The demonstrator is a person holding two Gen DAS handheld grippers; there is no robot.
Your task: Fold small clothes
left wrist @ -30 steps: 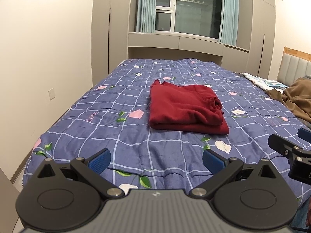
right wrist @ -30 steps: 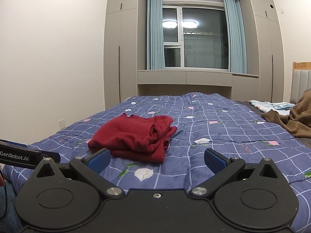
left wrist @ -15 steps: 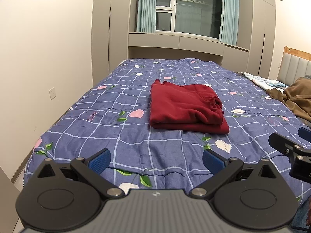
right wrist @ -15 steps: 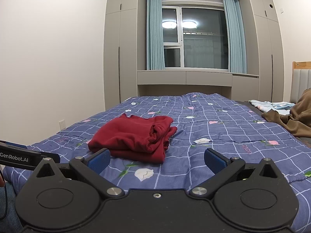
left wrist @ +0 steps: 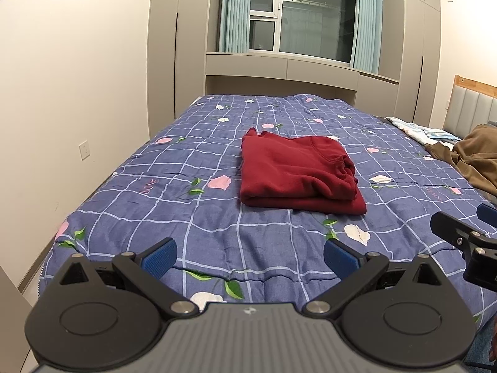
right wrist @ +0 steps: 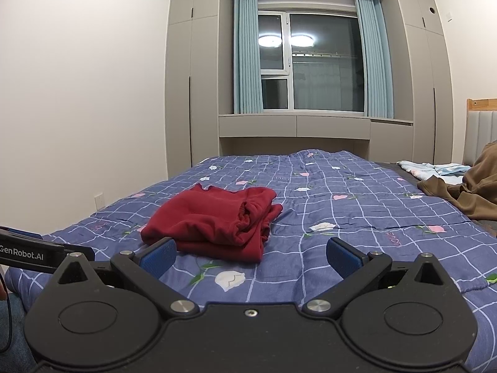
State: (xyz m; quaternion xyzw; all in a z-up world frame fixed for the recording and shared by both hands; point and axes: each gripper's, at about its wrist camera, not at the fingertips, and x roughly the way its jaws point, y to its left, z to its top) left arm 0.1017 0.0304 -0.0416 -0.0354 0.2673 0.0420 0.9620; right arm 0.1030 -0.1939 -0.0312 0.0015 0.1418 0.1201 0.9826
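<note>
A dark red garment lies folded into a thick rectangle on the blue checked quilt, also seen in the right wrist view as the red garment. My left gripper is open near the bed's foot, well short of the garment, with nothing between its blue pads. My right gripper is open too, held low just before the garment's near edge. The right gripper's finger shows at the right edge of the left wrist view.
A brown garment and a pale blue cloth lie at the bed's right by the padded headboard. Grey wardrobes and a curtained window stand beyond the bed. A white wall runs along the left.
Almost nothing has moved. Both grippers stay open and hold their places short of the folded red garment.
</note>
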